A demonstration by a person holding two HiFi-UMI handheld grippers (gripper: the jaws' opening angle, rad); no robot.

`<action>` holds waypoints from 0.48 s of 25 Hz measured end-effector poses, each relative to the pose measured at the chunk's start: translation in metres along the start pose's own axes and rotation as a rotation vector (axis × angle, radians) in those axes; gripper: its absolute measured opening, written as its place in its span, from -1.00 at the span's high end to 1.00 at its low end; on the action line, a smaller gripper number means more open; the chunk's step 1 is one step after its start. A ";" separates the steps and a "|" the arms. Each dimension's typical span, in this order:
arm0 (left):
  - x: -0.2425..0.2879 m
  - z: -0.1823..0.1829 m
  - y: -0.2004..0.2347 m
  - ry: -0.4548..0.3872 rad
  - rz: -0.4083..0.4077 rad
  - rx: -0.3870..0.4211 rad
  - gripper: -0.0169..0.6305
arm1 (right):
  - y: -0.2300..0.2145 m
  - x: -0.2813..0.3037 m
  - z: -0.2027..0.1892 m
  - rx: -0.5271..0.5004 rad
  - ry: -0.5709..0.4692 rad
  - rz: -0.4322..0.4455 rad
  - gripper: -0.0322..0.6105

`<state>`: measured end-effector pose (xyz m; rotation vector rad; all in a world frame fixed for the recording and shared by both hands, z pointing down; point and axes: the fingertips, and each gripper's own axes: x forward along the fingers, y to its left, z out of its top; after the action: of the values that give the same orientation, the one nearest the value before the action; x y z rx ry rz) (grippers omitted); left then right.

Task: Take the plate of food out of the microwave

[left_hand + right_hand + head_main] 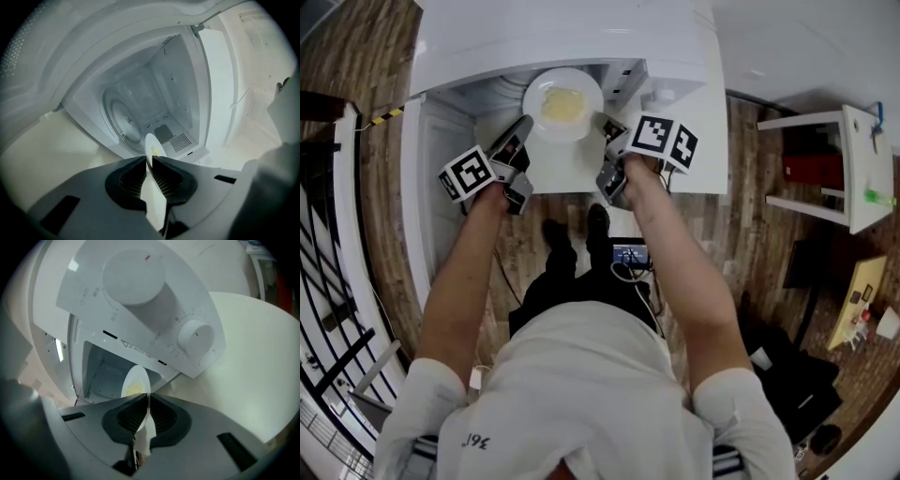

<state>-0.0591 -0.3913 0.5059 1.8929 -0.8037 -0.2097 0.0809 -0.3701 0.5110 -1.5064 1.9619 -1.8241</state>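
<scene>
A white plate (563, 103) with yellow food (562, 105) on it hangs in front of the open white microwave (572, 37). My left gripper (525, 120) is shut on the plate's left rim, and my right gripper (602, 119) is shut on its right rim. In the left gripper view the plate (153, 151) shows edge-on between the pads, with the microwave cavity and its glass turntable (123, 121) behind it. In the right gripper view the plate (135, 383) sits clamped between the jaws, below the control panel with its two dials (196, 337).
The microwave door (441, 178) stands swung open at the left of the head view. The microwave rests on a white counter (694, 169). White shelving (839, 169) stands at the right, and a black railing (328, 281) runs along the left over the wooden floor.
</scene>
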 end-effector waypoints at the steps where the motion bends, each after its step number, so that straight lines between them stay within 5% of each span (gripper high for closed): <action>1: -0.003 -0.002 -0.001 0.004 0.010 0.007 0.81 | 0.001 -0.003 -0.001 -0.003 -0.003 -0.001 0.83; 12: -0.017 -0.025 -0.036 0.055 -0.027 0.017 0.81 | -0.001 -0.042 -0.013 -0.002 -0.045 -0.012 0.83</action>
<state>-0.0441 -0.3533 0.4827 1.9178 -0.7450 -0.1672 0.0952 -0.3322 0.4927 -1.5484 1.9402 -1.7773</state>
